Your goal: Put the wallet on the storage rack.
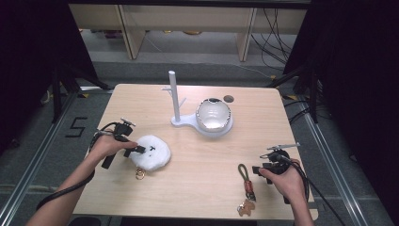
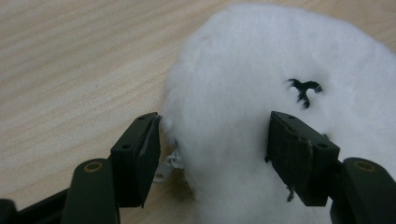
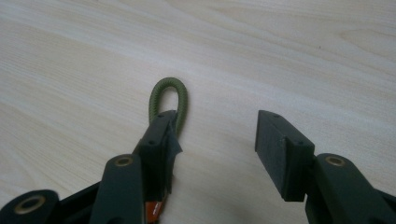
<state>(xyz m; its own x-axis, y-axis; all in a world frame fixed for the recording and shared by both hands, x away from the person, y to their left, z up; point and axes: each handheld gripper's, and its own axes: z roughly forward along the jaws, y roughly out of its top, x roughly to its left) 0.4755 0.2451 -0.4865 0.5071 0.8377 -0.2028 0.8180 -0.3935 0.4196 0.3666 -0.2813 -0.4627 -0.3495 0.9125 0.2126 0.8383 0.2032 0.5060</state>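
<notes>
Light wood worktop (image 1: 197,155), person's forearms coming in from the near edge. Far centre: white stand (image 1: 175,96) with an upright post and short pegs, its base running right into a dish that carries a shiny silver bowl (image 1: 213,114); small dark round spot just beyond the bowl. Near left: white fluffy plush (image 1: 151,151), round and flat on the worktop, small black mark on its top, a small gold ring (image 1: 140,175) at its near edge. Left gripper (image 1: 139,149) held in the left hand (image 1: 107,146), fingers (image 2: 140,156) spread wide around the plush's near-left side; in the left gripper view the left one sits at the fur's edge and the right one presses into the fur, not pinched. A small white zip pull shows just under the plush between them. Near right: green cord keychain (image 1: 245,181) lying on the worktop, loop pointing far, orange and metal parts and a tan charm at its near end. Right gripper (image 1: 258,169) in the right hand (image 1: 284,181), just right of the keychain, fingers (image 3: 159,144) spread; in the right gripper view the left one sits over the cord loop, the right one over bare wood, nothing gripped.
</notes>
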